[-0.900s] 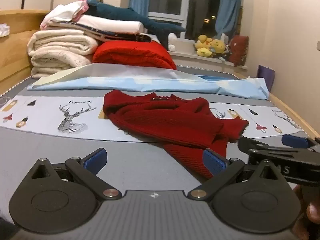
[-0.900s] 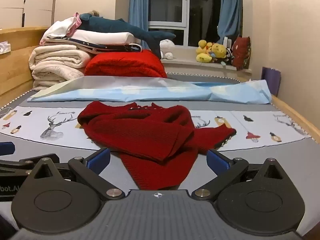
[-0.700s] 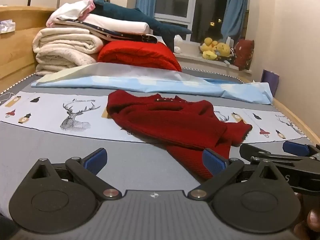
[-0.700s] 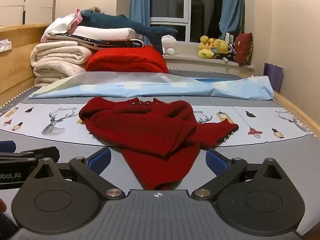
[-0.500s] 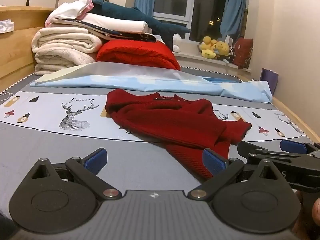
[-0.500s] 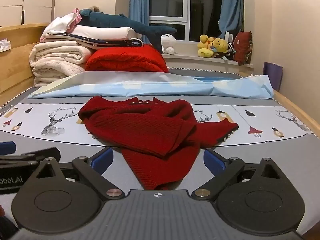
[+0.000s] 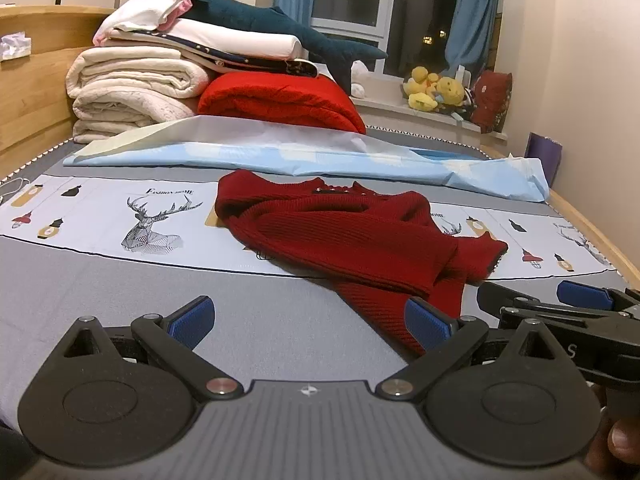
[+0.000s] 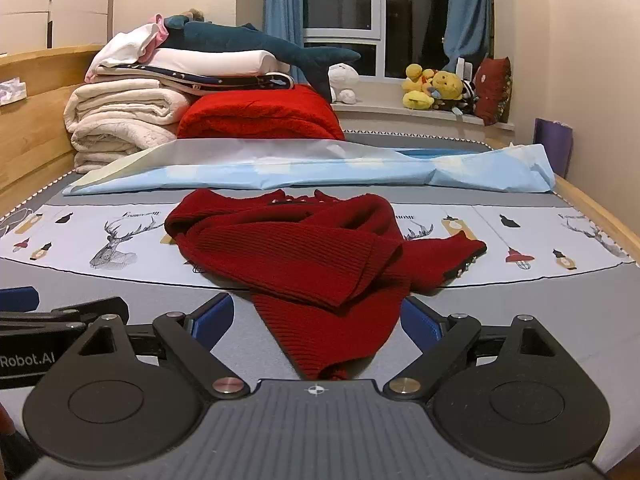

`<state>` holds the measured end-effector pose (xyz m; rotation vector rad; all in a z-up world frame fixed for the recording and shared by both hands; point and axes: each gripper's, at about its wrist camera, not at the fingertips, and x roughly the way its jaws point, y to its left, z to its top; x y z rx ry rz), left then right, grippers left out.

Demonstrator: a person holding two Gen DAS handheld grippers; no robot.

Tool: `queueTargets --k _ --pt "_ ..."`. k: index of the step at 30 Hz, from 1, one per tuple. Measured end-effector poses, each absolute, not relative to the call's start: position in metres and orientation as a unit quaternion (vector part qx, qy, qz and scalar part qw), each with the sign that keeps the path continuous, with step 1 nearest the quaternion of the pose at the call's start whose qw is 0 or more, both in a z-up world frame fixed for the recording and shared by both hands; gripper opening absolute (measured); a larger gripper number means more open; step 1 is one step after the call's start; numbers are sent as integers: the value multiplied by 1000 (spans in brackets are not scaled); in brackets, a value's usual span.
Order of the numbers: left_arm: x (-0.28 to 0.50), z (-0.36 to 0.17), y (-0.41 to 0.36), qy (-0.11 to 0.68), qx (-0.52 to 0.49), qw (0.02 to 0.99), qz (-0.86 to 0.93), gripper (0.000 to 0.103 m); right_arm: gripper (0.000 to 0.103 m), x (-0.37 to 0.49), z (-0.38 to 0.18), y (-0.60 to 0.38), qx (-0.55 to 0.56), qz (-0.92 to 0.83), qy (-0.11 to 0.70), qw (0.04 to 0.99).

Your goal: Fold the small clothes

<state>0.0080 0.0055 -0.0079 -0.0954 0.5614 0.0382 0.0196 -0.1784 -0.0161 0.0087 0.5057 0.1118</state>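
Sweater (image 8: pixel 304 256) looks a touch bigger and nearer in the right wrist view than a moment back, its bottom hem now reaching right under the gripper body; in the left wrist view hardly anything has shifted. It's a dark red knit, crumpled, lying on the bed (image 7: pixel 120 288), half on the grey sheet and half on a printed strip with deer (image 7: pixel 154 220) on it.

Left gripper (image 7: pixel 308 318) has its blue pads spread wide with nothing between them, just bare sheet; the sweater's hem sits beside its right pad. Right gripper (image 8: pixel 316 316) is also spread wide, with the hem lying in the gap, pads not pressing on it.

Left view catches the right gripper poking in at its right edge plus a fingertip (image 7: pixel 620 440) low in the corner; right view shows the left gripper at its left edge instead.

Further back: stacked cream blankets (image 8: pixel 120 120) by a wooden headboard, a red blanket (image 8: pixel 260 116), a plush shark (image 8: pixel 260 44) on top, a light blue sheet (image 8: pixel 320 172), then yellow plush toys (image 8: pixel 432 84) on the windowsill under blue curtains
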Motion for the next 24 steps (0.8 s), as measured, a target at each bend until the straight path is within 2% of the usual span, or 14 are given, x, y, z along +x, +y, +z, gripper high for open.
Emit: queueTargets --k 24 --pt "7 -8 6 277 -52 959 19 102 90 19 -18 -176 3 58 252 966"
